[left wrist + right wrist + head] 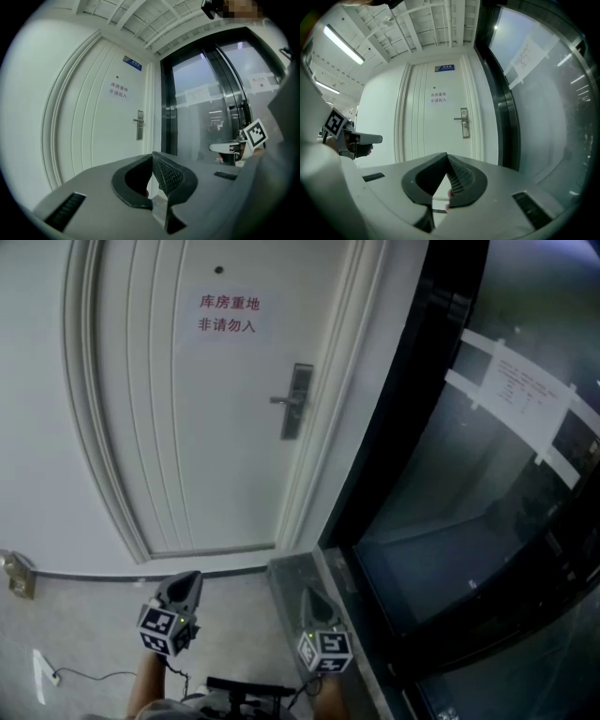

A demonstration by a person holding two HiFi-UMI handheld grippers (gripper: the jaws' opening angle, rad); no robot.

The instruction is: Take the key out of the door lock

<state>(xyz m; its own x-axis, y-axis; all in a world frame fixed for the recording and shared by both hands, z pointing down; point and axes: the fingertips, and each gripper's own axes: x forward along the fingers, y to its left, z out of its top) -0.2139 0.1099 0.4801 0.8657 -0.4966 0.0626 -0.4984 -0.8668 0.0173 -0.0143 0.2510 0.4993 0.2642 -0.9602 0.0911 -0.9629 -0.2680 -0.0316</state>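
The white panelled door [187,427] stands shut and fills the space ahead of both sets of fingers, well apart from them, so neither tool is within reach of it yet. To the right of the right fingers runs a dark-framed glass wall [450,521]. High above the fingertips, a white paper notice with red characters [228,317] is taped to the door. The grey metal lock plate with lever handle [297,401] sits ahead of the fingers and up, nearer the right pair, which judging by position suits it for the pull. The left gripper [153,159] and right gripper [446,157] are held low, each with its fingers pressed together on nothing, probably a carrying posture for the approach. The key is too small to make out; it would be in that plate.
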